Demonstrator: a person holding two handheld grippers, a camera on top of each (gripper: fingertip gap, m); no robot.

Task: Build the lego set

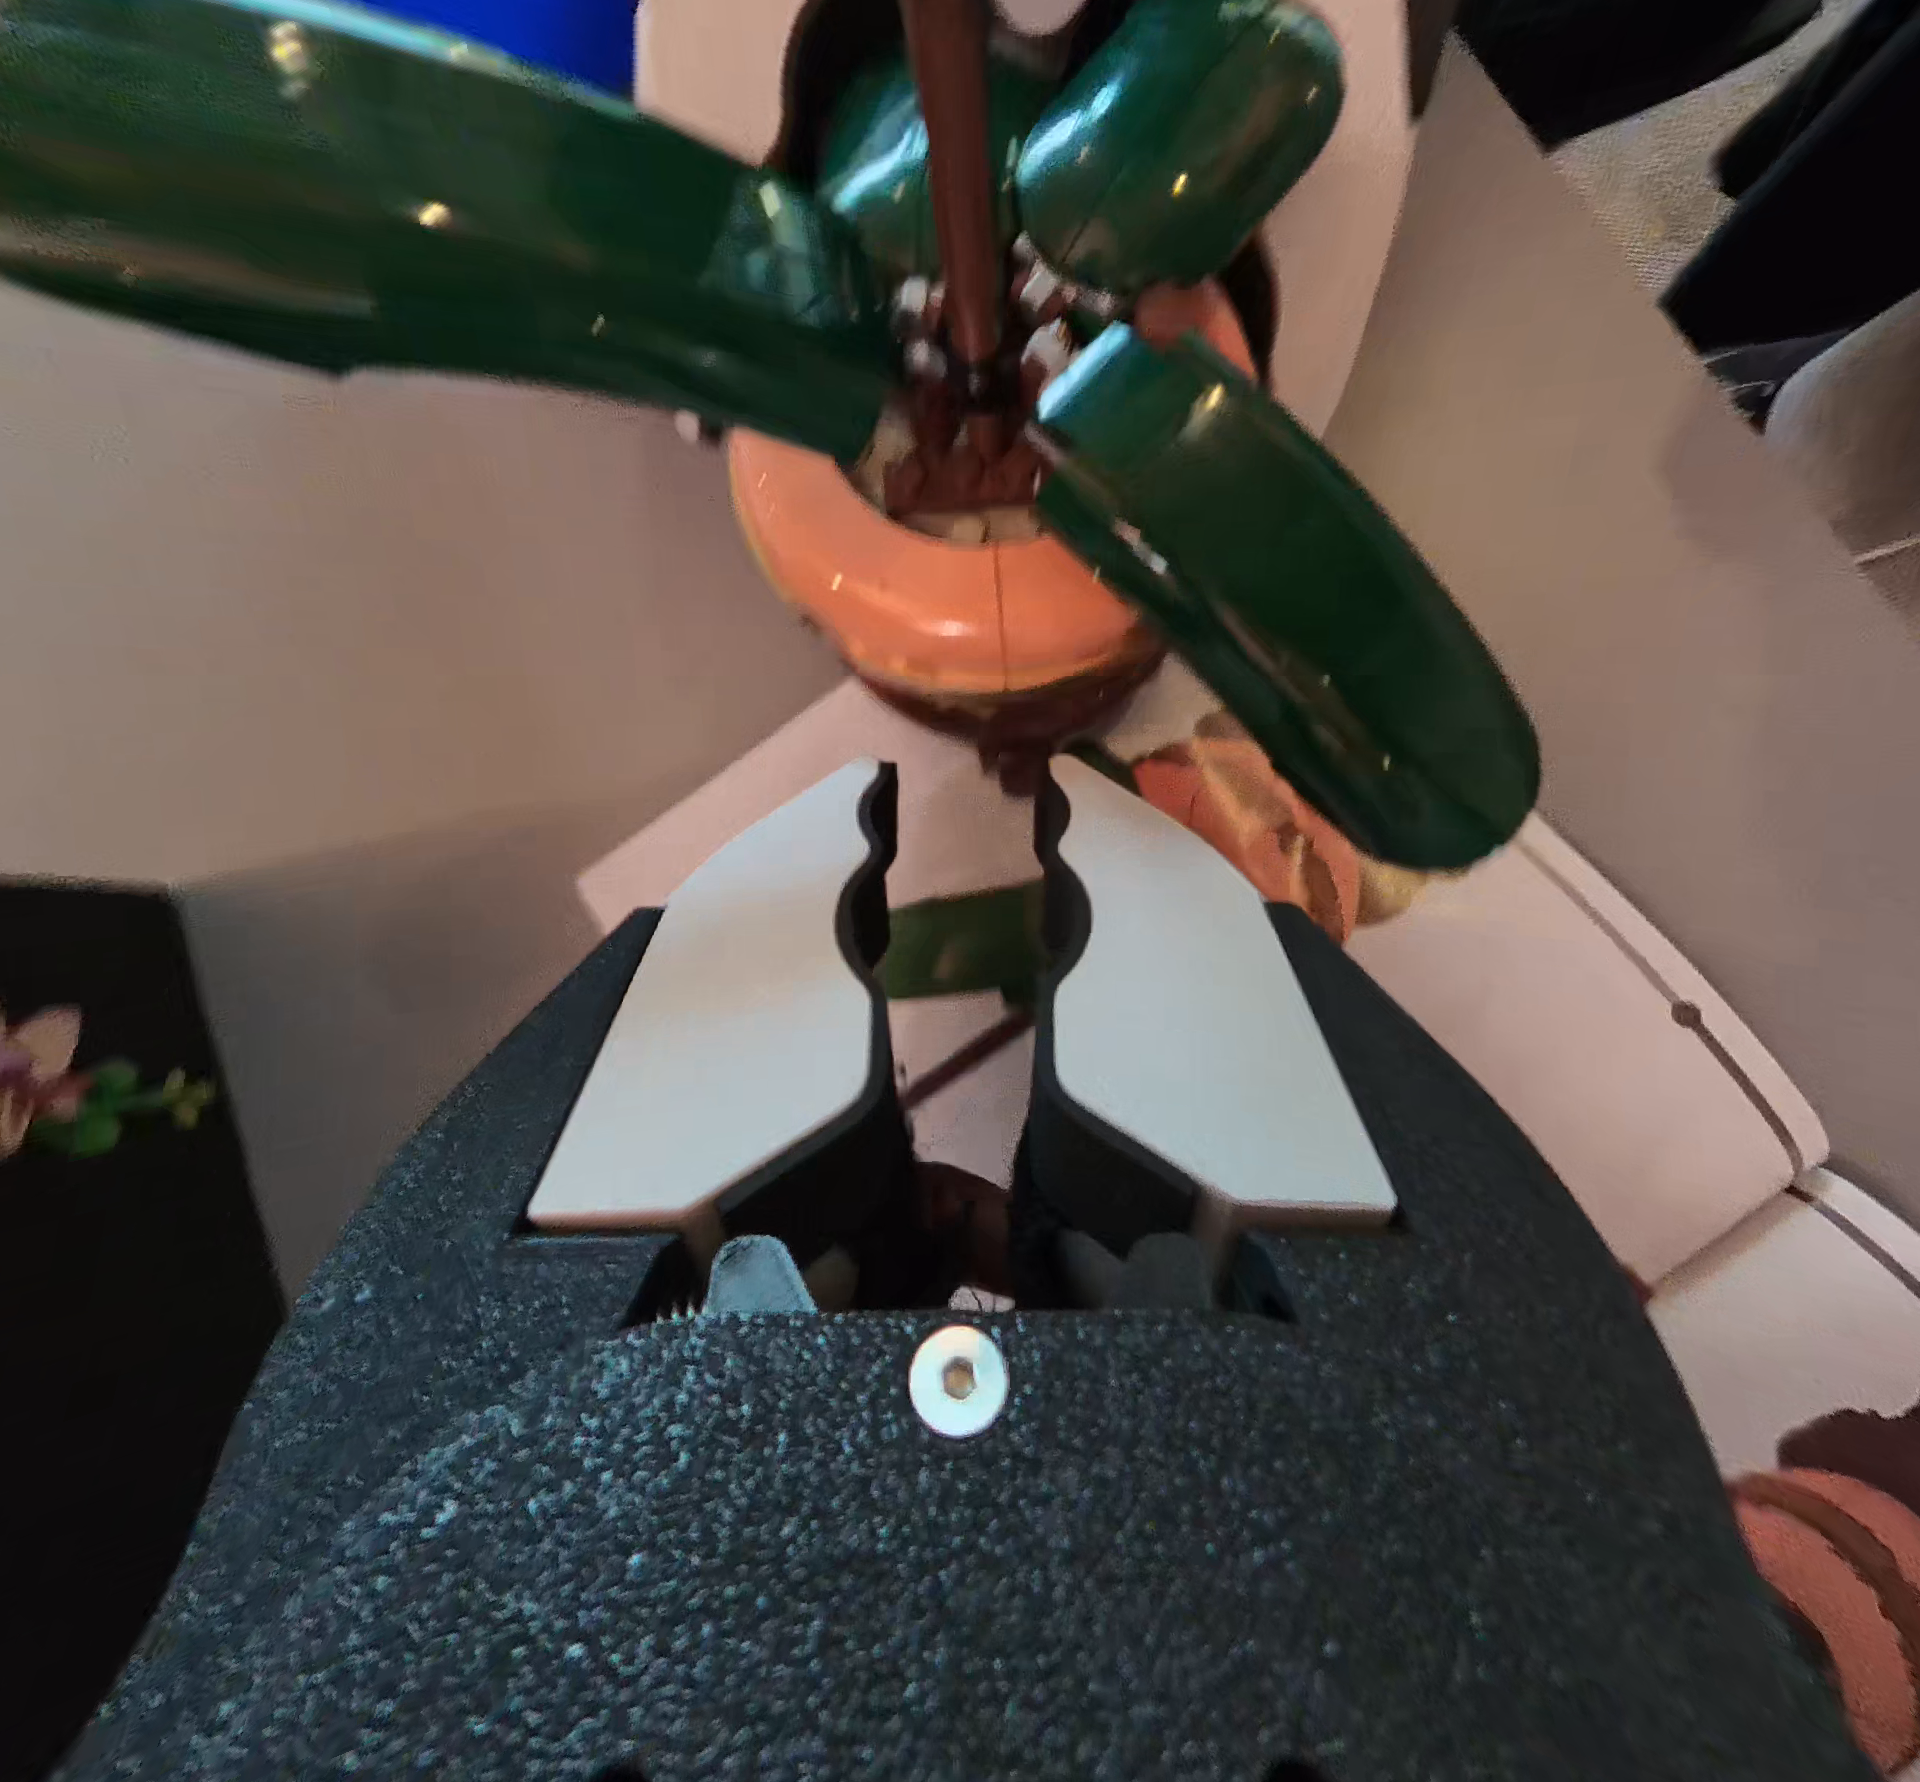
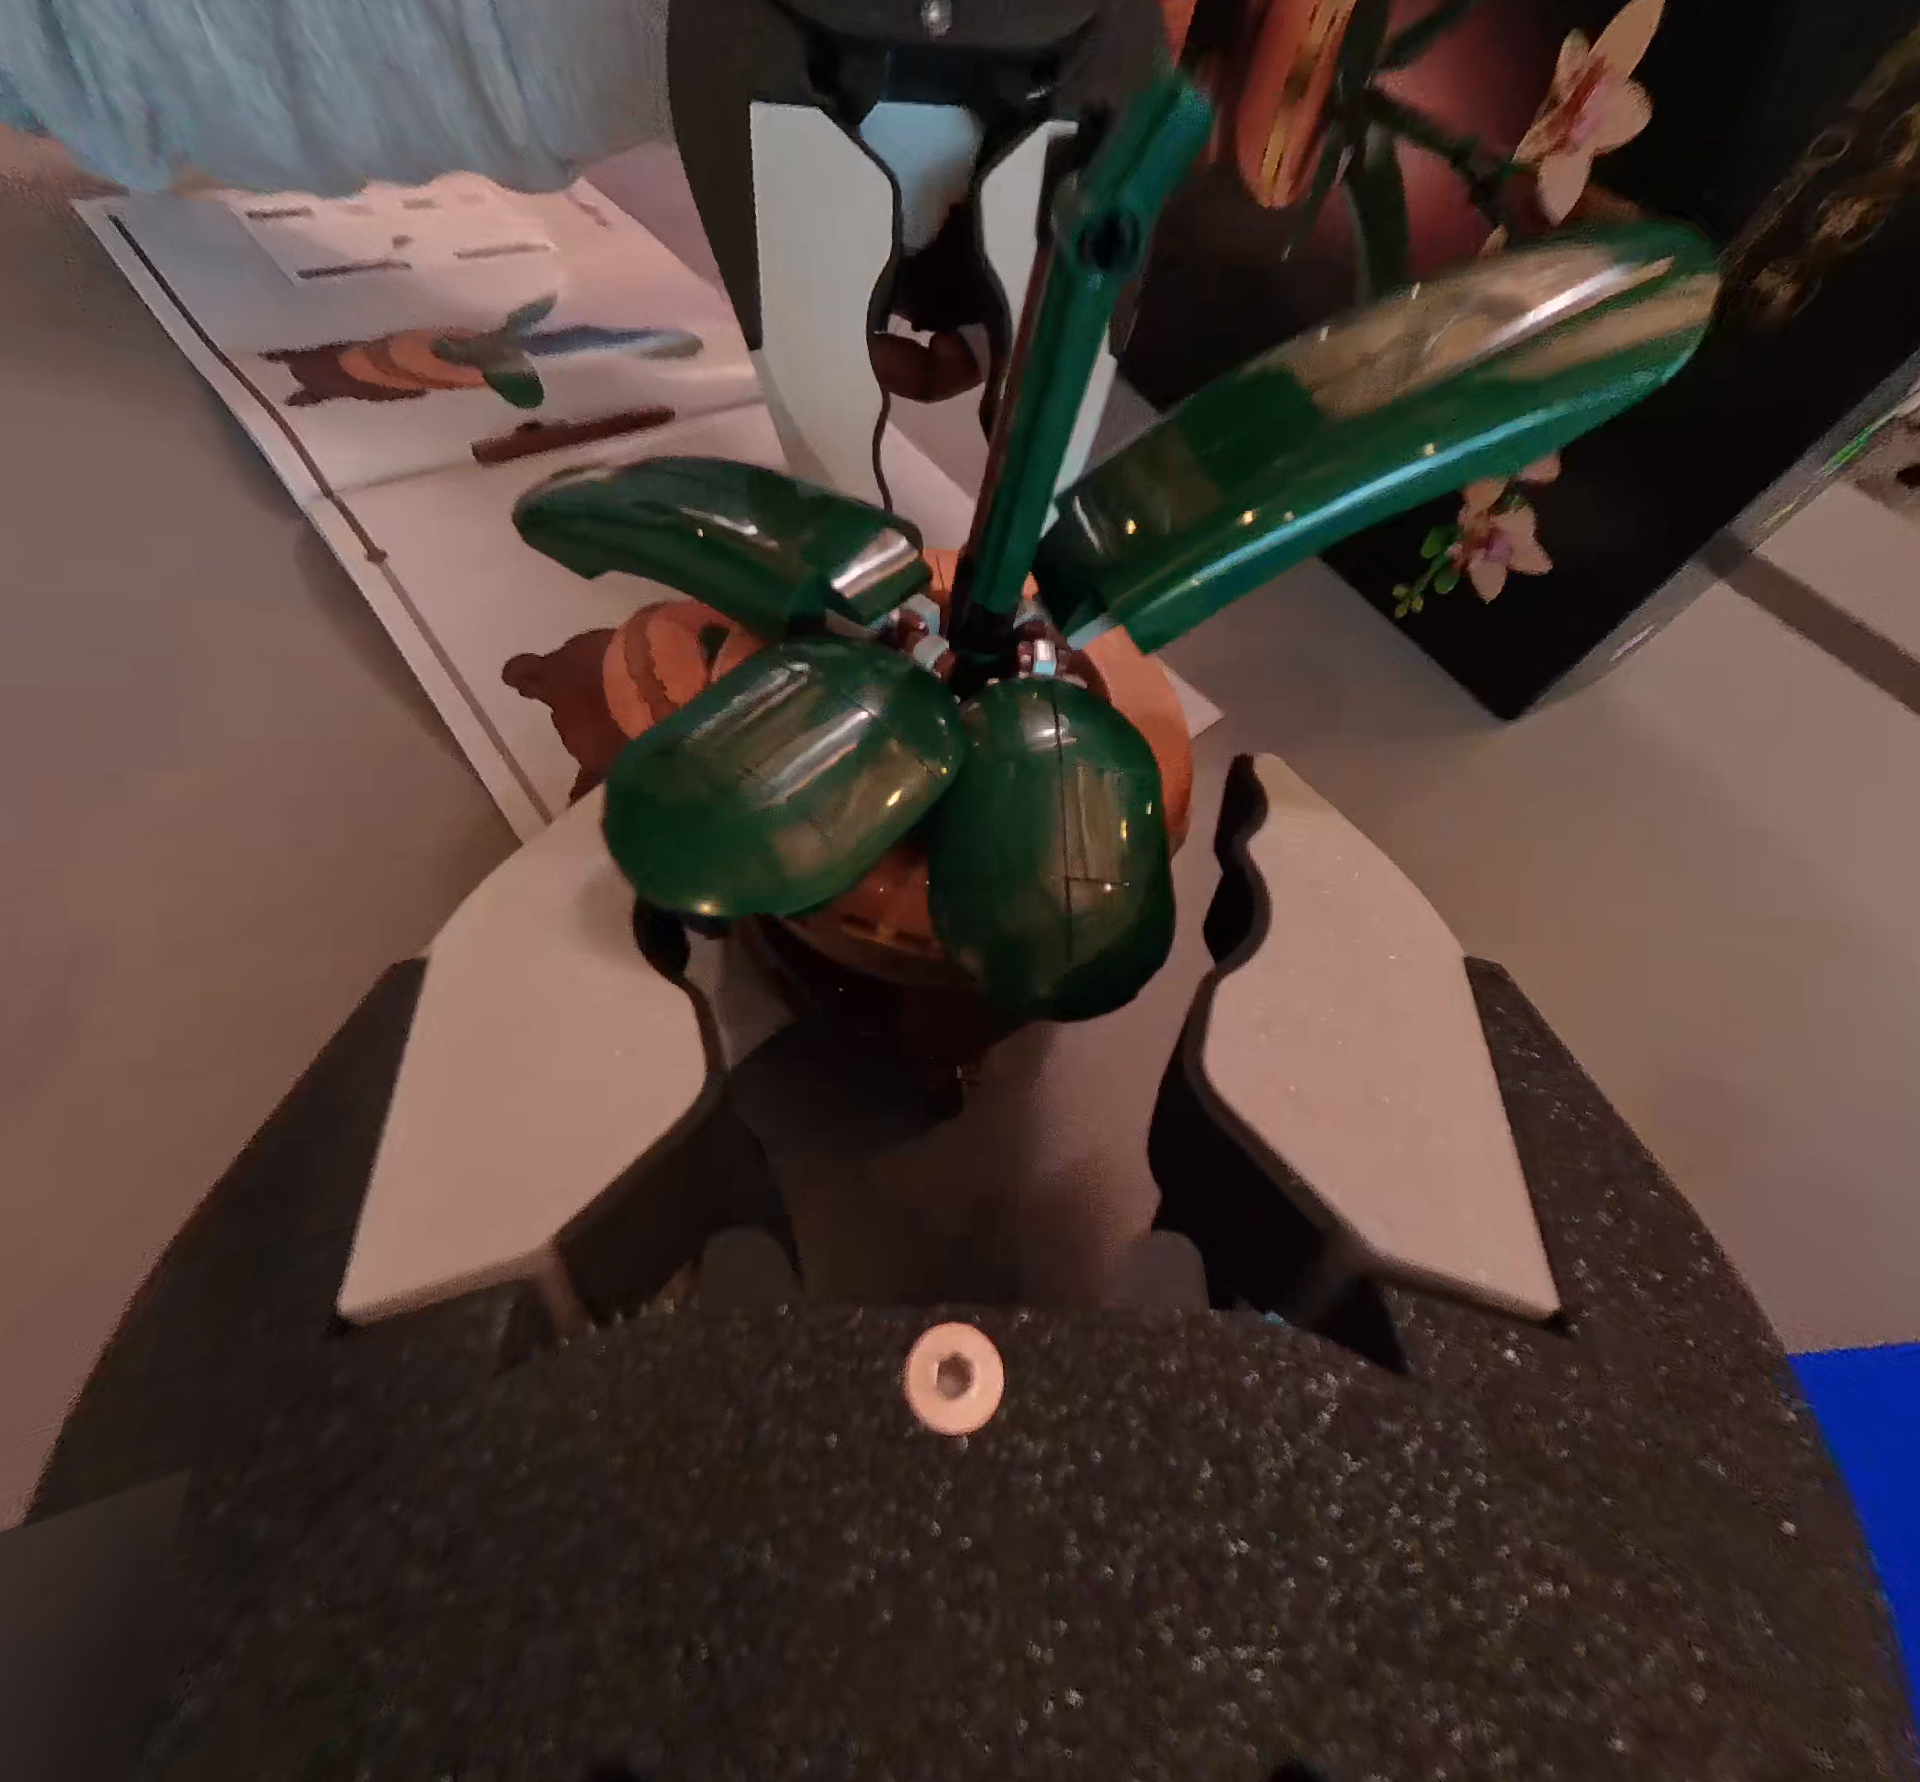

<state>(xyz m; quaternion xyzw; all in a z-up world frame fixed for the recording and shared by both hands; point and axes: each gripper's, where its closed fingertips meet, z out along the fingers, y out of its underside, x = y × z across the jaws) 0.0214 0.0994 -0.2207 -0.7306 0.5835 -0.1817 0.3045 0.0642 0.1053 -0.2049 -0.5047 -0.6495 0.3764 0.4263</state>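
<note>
Glossy dark-green plastic leaves (image 2: 790,787) and a slim green stem (image 2: 1049,423) are seen rising from a rounded terracotta brick pot (image 1: 935,589) on an open instruction booklet (image 2: 416,382). Right gripper (image 2: 961,859) is spread wide around the pot; left gripper (image 1: 966,797), parted narrowly, is held just before its base, empty

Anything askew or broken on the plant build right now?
Nothing stands out. The pot sits on the open instruction booklet, four green leaves fan out around the stem, and no loose bricks are in view.
</note>
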